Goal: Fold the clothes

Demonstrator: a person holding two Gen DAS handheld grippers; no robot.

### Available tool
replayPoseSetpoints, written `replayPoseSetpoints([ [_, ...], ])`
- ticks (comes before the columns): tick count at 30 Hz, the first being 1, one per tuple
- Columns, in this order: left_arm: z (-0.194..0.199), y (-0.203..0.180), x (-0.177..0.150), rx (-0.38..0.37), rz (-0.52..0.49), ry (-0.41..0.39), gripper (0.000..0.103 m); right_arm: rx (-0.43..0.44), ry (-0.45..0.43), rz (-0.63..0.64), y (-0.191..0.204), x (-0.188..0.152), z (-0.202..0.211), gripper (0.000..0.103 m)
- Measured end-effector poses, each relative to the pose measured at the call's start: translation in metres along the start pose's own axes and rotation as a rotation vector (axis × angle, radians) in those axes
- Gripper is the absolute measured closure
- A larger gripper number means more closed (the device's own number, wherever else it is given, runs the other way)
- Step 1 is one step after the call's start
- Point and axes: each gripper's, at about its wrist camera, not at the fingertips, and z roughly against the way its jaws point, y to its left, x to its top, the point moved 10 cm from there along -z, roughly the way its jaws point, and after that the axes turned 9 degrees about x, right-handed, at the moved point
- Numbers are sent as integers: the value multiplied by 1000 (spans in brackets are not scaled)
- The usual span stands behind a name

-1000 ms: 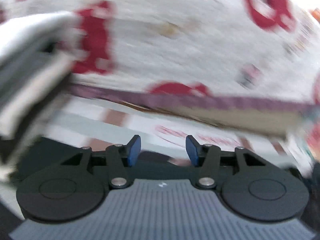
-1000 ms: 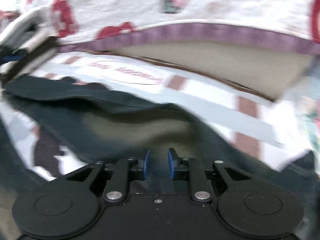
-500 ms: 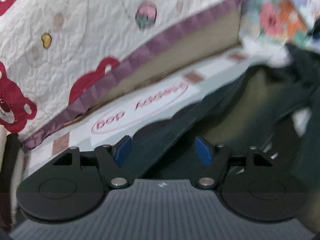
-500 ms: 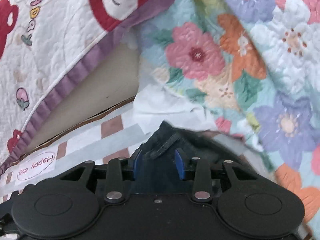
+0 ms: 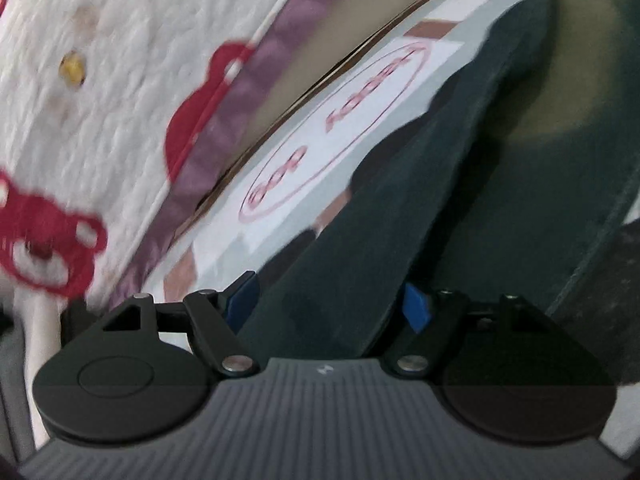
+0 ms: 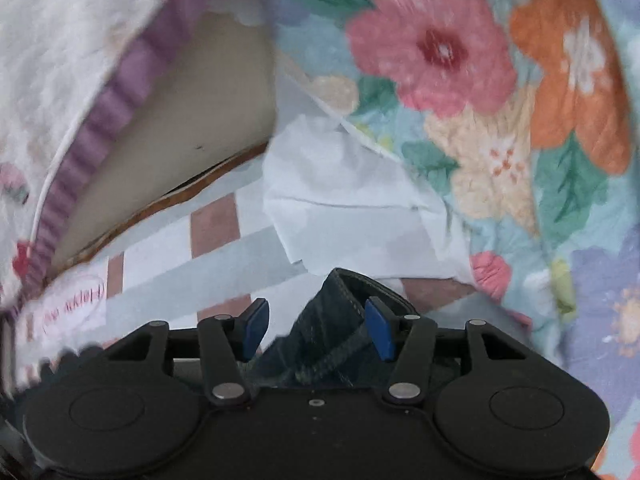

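Left gripper (image 5: 330, 306) is spread, dark jeans (image 5: 460, 200) between its pads. Only the right view shows the floral quilt (image 6: 520, 120); right gripper (image 6: 316, 326) also spread, seemingly loose around a denim hem (image 6: 332, 328).

The left black two-finger gripper with blue pads (image 5: 330, 306) stood with its jaws spread wide, dark cloth lying loose between them. The right black two-finger gripper with blue pads (image 6: 316, 330) was likewise parted, its fingers clear of the fabric.
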Motion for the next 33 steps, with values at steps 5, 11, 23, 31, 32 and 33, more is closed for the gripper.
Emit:
replayPoseSetpoints([
  [5,-8,16,-5,-1,154,57,27,73,66,-204,-18,7,-27,44],
  [11,-18,26,-7,-25,250,92,45,36,142,-78,-20,-8,-32,66],
  [23,-32,33,-13,-53,343,109,86,151,-200,-87,-90,-137,75,91],
  [31,-31,30,-16,-27,310,86,85,213,-189,-36,-76,-126,80,82],
  [32,-30,29,-16,-23,302,80,85,203,-168,-3,-70,-120,79,74],
  [33,-30,29,-16,-21,300,80,85,193,-147,30,-65,-113,78,63],
])
